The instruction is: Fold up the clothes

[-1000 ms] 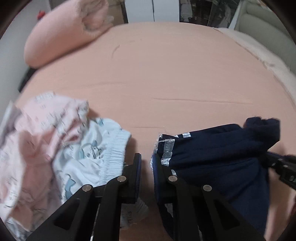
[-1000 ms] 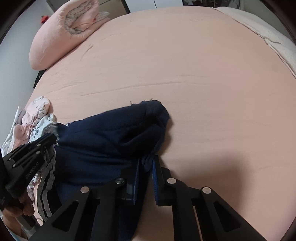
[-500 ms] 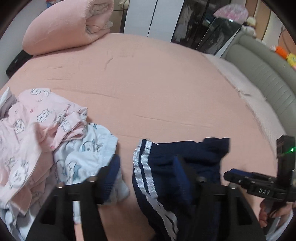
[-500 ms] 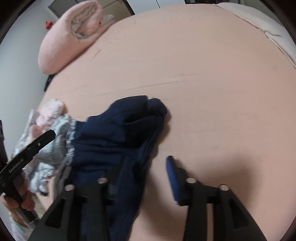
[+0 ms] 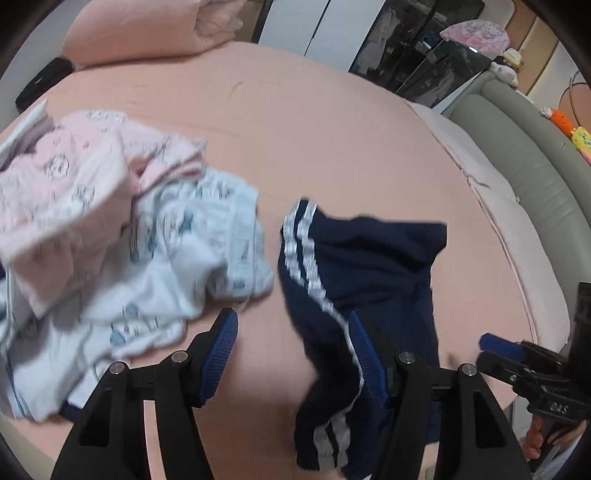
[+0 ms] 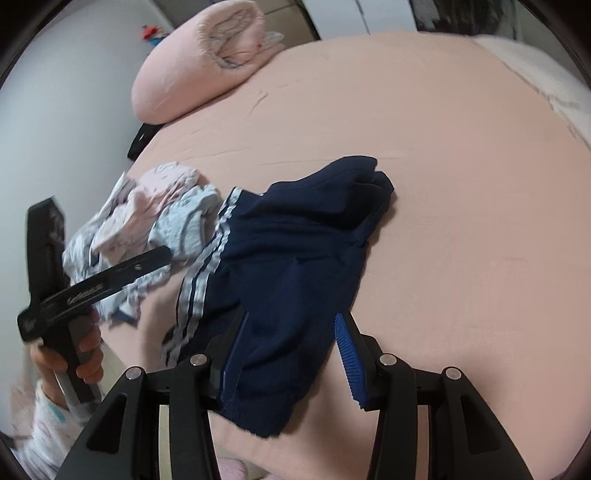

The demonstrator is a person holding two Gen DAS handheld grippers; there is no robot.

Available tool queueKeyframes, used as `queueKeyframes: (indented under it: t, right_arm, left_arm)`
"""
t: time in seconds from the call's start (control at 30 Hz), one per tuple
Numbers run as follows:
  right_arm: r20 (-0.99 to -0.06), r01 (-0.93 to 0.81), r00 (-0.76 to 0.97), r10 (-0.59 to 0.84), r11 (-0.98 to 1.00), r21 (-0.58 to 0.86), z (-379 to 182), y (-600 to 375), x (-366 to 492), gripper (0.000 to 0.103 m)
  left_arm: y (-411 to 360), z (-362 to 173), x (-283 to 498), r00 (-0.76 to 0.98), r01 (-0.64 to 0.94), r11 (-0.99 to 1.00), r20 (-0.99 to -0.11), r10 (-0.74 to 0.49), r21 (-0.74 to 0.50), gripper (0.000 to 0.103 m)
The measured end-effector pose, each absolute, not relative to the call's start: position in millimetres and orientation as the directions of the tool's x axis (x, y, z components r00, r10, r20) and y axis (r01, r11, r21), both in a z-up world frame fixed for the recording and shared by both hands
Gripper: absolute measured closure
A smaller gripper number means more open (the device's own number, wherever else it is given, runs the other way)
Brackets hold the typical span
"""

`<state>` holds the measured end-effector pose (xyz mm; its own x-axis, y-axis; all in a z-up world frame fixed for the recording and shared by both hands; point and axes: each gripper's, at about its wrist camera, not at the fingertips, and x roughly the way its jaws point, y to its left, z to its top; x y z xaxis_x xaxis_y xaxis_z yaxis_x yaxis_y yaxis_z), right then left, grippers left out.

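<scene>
A navy garment with white side stripes [image 5: 369, 266] [image 6: 295, 240] lies crumpled on the pink bed sheet [image 5: 332, 147]. My left gripper [image 5: 291, 354] hovers open above its striped edge; the cloth passes under the right finger and the pads do not press it. My right gripper [image 6: 290, 350] also stands open over the garment's near end, with cloth lying loose between its fingers. In the left wrist view the right gripper [image 5: 491, 350] shows at the lower right. The left gripper [image 6: 110, 277], held by a hand, shows at the left of the right wrist view.
A heap of pink and pale blue printed clothes [image 5: 110, 229] [image 6: 155, 221] lies just left of the navy garment. A rolled pink duvet [image 5: 147, 33] [image 6: 199, 70] sits at the bed's far corner. A grey padded headboard [image 5: 535, 166] runs along the right.
Both grippers were shut on the navy garment's edges; they opened, let it drop onto the sheet, and have risen and drawn back. The garment now lies more spread.
</scene>
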<state>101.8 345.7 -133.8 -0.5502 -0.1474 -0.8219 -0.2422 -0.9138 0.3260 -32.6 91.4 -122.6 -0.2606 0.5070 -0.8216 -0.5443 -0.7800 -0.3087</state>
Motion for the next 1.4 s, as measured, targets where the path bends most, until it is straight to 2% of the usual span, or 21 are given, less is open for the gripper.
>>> queueKeyframes:
  t: [0.27, 0.43, 0.7, 0.87, 1.0, 1.07, 1.13, 1.23, 1.4]
  right_arm:
    - [-0.858, -0.062, -0.507, -0.087, -0.989, 0.137, -149, 304, 139, 0.056]
    - [-0.87, 0.054, -0.481, -0.107, -0.994, 0.092, -159, 273, 146, 0.056]
    - [-0.862, 0.066, -0.505, 0.027, -0.995, -0.07, -166, 255, 138, 0.056]
    - [-0.86, -0.044, -0.509, 0.033, -0.999, -0.013, -166, 272, 132, 0.056]
    - [-0.845, -0.124, -0.534, 0.016, -0.99, 0.059, -159, 288, 134, 0.056]
    - [-0.847, -0.159, -0.529, 0.051, -0.987, 0.04, -160, 292, 133, 0.056]
    - [-0.845, -0.191, -0.531, 0.063, -0.981, 0.047, -160, 296, 135, 0.056]
    - [-0.842, -0.227, -0.536, 0.058, -0.971, 0.078, -162, 300, 140, 0.056]
    - [-0.831, -0.236, -0.553, 0.062, -0.968, 0.084, -166, 298, 150, 0.057]
  left_arm:
    - [95, -148, -9, -0.188, -0.595, -0.757, -0.869, 0.459, -0.271, 0.043]
    - [99, -156, 10, -0.159, -0.631, -0.735, -0.886, 0.435, -0.248, 0.043]
    - [89, -159, 19, -0.187, -0.619, -0.75, -0.883, 0.43, -0.234, 0.043]
    - [82, -158, 15, -0.194, -0.582, -0.77, -0.874, 0.445, -0.263, 0.043]
    - [70, -150, 12, -0.171, -0.55, -0.75, -0.83, 0.531, -0.367, 0.043]
    - [71, -154, 9, -0.156, -0.529, -0.757, -0.833, 0.531, -0.383, 0.047]
    - [74, -157, 6, -0.148, -0.513, -0.769, -0.843, 0.517, -0.382, 0.064]
    - [78, -160, 9, -0.139, -0.505, -0.765, -0.837, 0.529, -0.4, 0.072]
    - [88, -160, 16, -0.106, -0.514, -0.743, -0.828, 0.551, -0.429, 0.079]
